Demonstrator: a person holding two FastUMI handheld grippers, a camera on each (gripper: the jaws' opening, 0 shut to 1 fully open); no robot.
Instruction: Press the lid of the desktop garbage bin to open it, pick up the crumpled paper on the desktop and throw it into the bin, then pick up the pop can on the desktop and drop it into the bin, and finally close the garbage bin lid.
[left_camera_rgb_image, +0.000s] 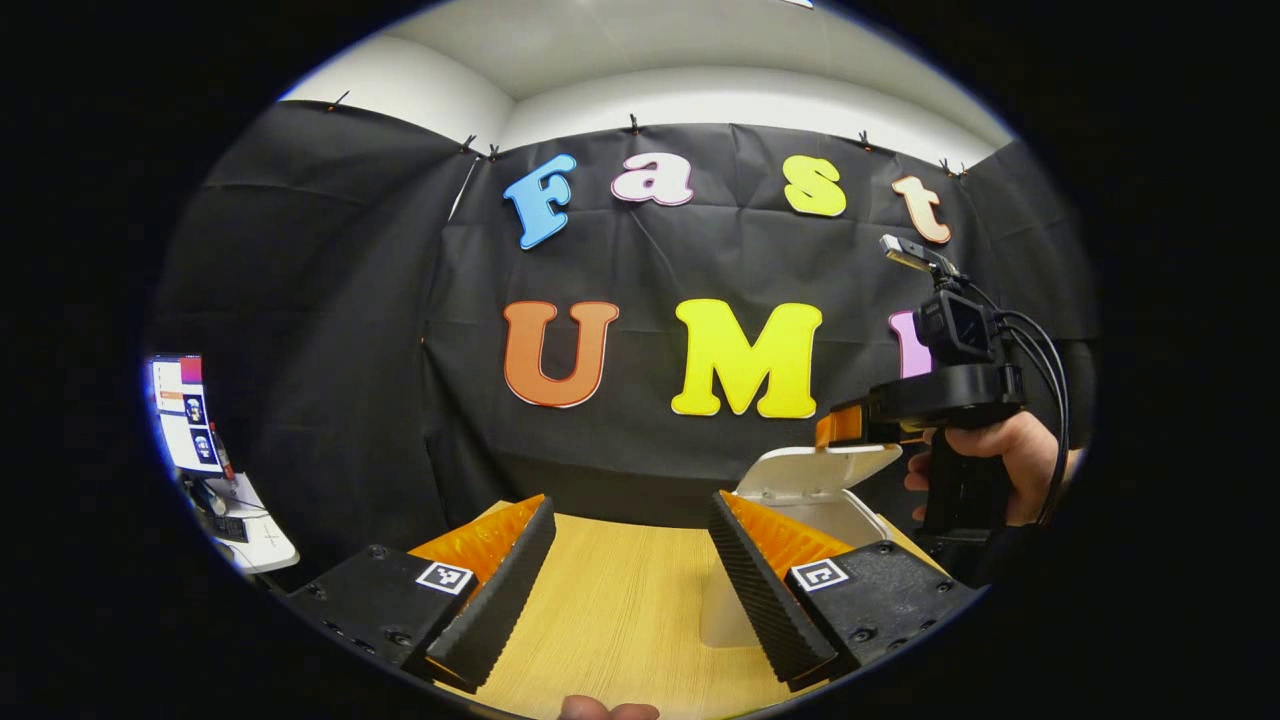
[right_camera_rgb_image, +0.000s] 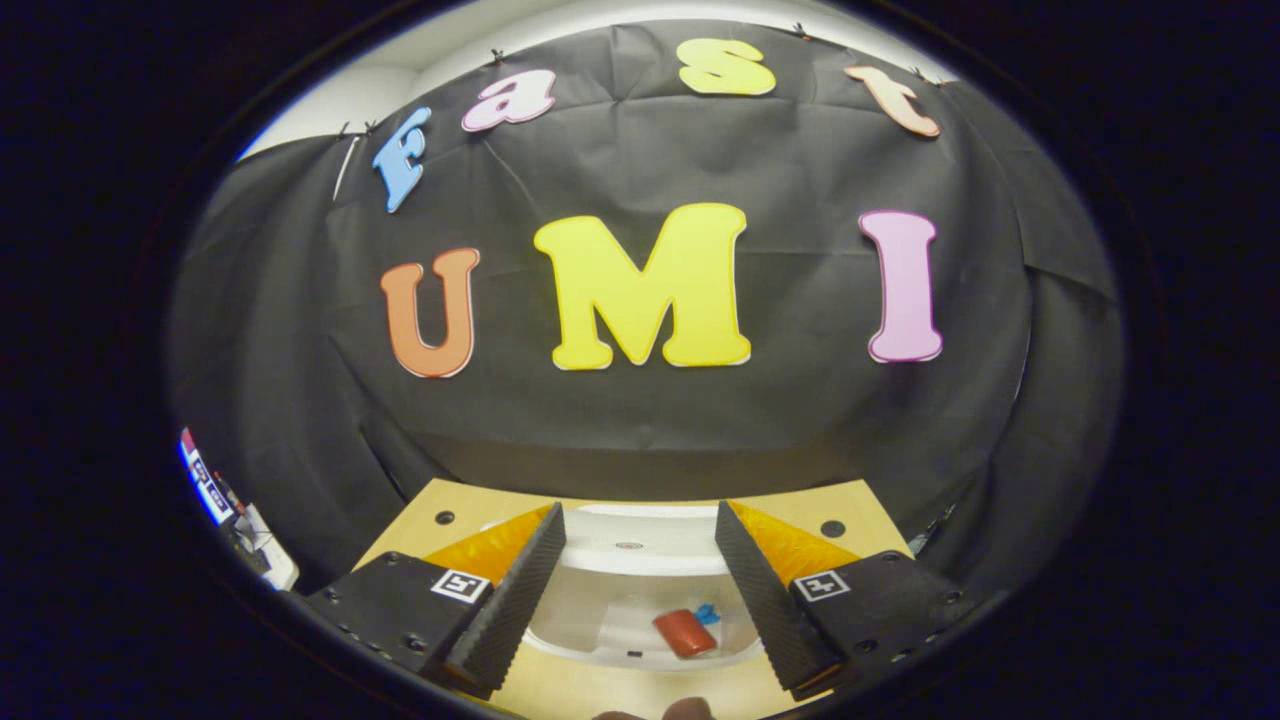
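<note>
The white plastic bin (right_camera_rgb_image: 640, 600) sits low centre in the right gripper view, directly below the right tongs (right_camera_rgb_image: 640, 570), spread wide and empty, a red can (right_camera_rgb_image: 685, 633) inside. Its raised white lid (left_camera_rgb_image: 825, 472) calls for closing. The left tongs (left_camera_rgb_image: 630, 560), wide apart, hold nothing.

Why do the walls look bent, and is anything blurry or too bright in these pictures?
Left gripper view: the fisheye lens bows the booth wall; the monitor at the edge glares, overexposed; the garbage bin lid and wooden table look sharp. Right gripper view: the same bulging; the open bin is evenly lit, with a red object inside, slightly soft.
</note>
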